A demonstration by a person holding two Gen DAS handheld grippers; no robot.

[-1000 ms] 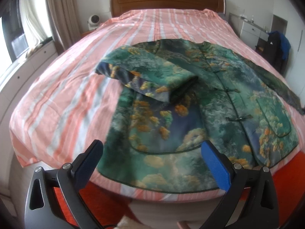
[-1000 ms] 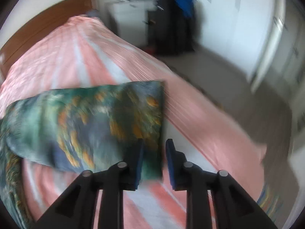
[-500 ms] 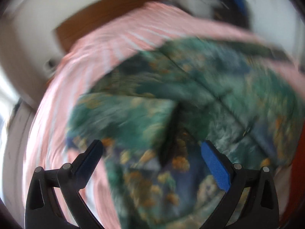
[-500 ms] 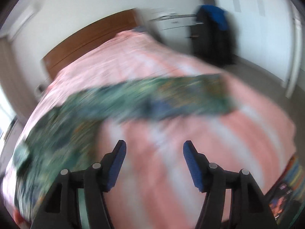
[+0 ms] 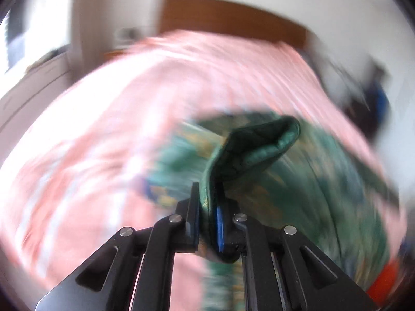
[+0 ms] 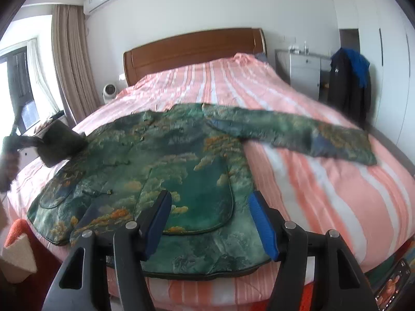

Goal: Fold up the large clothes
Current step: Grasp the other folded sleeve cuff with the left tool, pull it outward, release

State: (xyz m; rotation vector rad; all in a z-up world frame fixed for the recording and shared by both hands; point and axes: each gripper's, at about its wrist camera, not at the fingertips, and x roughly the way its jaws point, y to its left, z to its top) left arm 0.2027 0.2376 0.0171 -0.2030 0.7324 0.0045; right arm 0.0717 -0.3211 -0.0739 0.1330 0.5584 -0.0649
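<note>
A green jacket (image 6: 181, 160) with orange cloud print lies flat, front up, on the pink striped bed (image 6: 337, 194). Its right sleeve (image 6: 298, 134) stretches out to the right. My left gripper (image 5: 208, 207) is shut on a fold of the jacket's green fabric (image 5: 254, 145), which rises above the blurred bed (image 5: 103, 129). In the right wrist view that lifted sleeve end (image 6: 62, 142) hangs dark at the far left beside a blurred hand (image 6: 10, 160). My right gripper (image 6: 210, 223) stands open above the jacket's near hem, with nothing between its fingers.
A wooden headboard (image 6: 194, 49) closes the far end of the bed. A grey cabinet (image 6: 304, 73) and dark and blue clothes (image 6: 347, 83) stand at the right. A white fan (image 6: 109, 92) and curtain (image 6: 70, 59) are at the left. A red rug (image 6: 18, 230) lies below.
My left gripper went from wide open to shut on the folded sleeve's fabric and swung left. My right gripper let go of the right sleeve, opened, and swung back over the hem.
</note>
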